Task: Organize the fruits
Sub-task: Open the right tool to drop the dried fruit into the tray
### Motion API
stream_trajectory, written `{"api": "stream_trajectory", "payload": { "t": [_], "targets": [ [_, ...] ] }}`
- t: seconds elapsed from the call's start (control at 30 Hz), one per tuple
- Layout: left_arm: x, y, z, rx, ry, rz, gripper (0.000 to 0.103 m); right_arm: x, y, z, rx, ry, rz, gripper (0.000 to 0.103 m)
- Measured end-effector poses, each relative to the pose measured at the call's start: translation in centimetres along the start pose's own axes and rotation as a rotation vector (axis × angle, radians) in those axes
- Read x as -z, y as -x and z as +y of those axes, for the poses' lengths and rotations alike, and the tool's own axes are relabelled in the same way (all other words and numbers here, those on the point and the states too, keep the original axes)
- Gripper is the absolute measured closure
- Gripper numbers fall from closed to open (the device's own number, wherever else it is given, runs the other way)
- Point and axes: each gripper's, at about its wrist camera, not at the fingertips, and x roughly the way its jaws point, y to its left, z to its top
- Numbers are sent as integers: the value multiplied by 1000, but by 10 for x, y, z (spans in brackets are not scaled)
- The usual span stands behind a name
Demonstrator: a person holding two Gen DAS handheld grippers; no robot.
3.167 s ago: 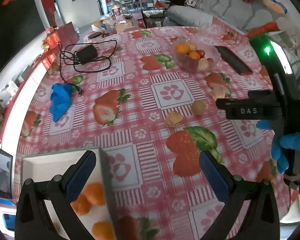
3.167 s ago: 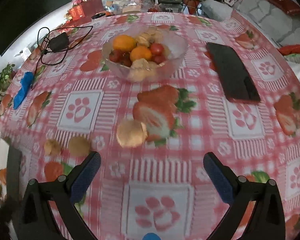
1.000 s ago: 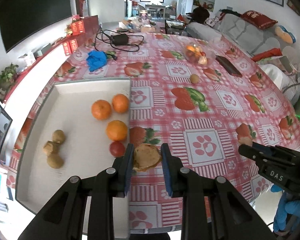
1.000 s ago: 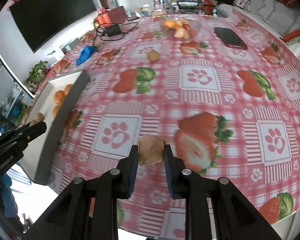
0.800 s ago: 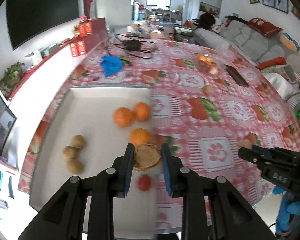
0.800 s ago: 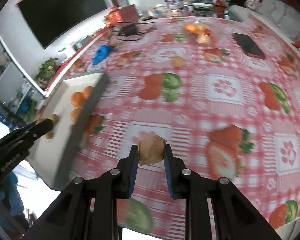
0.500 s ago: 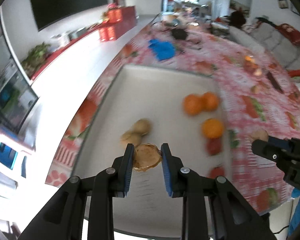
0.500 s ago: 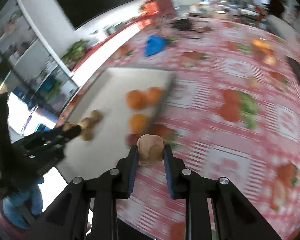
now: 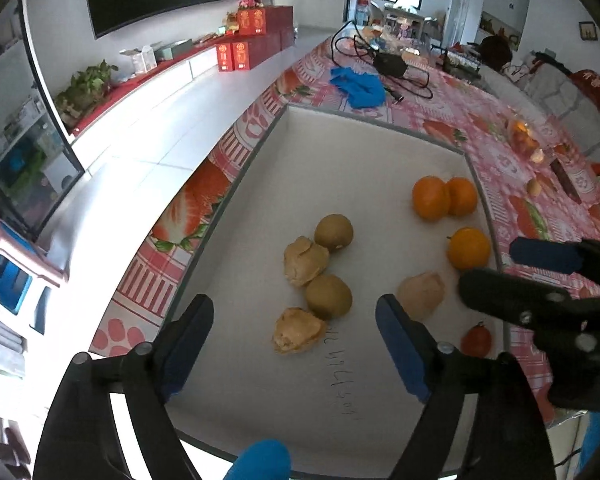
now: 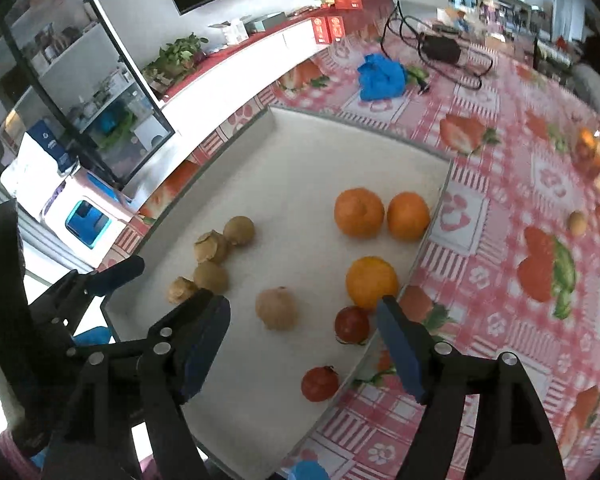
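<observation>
A white tray lies on the red-checked tablecloth. In it are three oranges, two small red fruits, and a cluster of brown fruits. My left gripper is open above the tray, a pale brown fruit lying between its fingers. My right gripper is open too, with another pale brown fruit lying on the tray between its fingers. Each gripper shows in the other's view.
A glass bowl of fruit and a loose brown fruit sit farther along the table. A blue cloth and a black charger with cable lie beyond the tray. The table edge and floor are at the left.
Both grippers carried a brown fruit from the table to the tray, then opened. Both fruits now lie on the tray.
</observation>
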Motion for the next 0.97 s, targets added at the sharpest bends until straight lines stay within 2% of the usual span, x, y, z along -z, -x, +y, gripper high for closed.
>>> {"api": "stream_trajectory", "payload": {
  "t": [0.03, 0.07, 0.17, 0.33, 0.4, 0.57, 0.97],
  "targets": [
    [0, 1, 0, -11, -1, -4, 6, 0, 3, 0, 3, 1, 0, 9],
    [1, 2, 0, -21, 0, -5, 2, 0, 6, -2, 5, -1, -1, 0],
    [3, 3, -1, -14, 1, 0, 0, 2, 13, -4, 38, 10, -11, 0],
    [5, 7, -7, -26, -15, 11, 0, 6, 18, 1, 173, 79, -9, 0],
    [6, 10, -11, -41, -24, 8, 0, 7, 18, 2, 194, 99, -6, 0],
    [7, 16, -17, -80, -52, -5, 0, 9, 17, 5, 188, 112, 0, 0],
    [10, 22, -19, -108, -74, -24, 0, 12, 15, 7, 180, 119, 11, 0]
  ]
}}
